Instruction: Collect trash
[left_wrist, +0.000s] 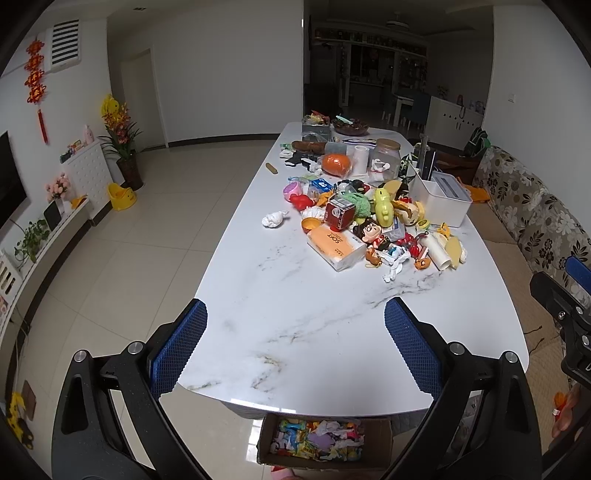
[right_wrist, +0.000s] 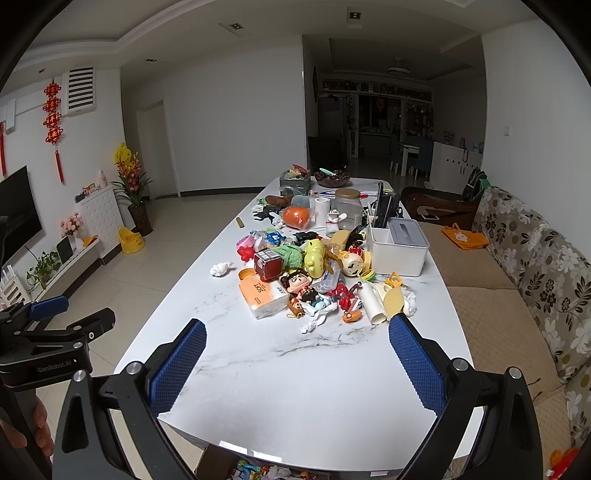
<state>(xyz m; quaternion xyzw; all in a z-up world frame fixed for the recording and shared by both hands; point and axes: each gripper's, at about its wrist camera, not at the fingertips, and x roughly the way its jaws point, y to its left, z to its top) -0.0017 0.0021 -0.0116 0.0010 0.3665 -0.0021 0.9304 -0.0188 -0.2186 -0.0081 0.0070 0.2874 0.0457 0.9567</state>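
Observation:
A white marble table (left_wrist: 303, 325) (right_wrist: 295, 387) carries a pile of toys, packets and trash in its middle. Crumpled white tissues lie at the pile's left edge (left_wrist: 274, 218) (right_wrist: 221, 268) and at its near edge (left_wrist: 394, 268) (right_wrist: 314, 322). A cardboard box (left_wrist: 325, 439) holding wrappers and tissues sits on the floor under the table's near edge; its top also shows in the right wrist view (right_wrist: 258, 470). My left gripper (left_wrist: 295, 339) is open and empty above the near end of the table. My right gripper (right_wrist: 297, 362) is open and empty beside it.
The pile holds an orange tissue pack (left_wrist: 334, 245), a red cube (left_wrist: 340, 212), a doll (left_wrist: 371, 230) and a white roll (left_wrist: 437, 251). A white organizer box (left_wrist: 441, 197) stands right of it. A floral sofa (right_wrist: 535, 266) runs along the right. Tiled floor lies left.

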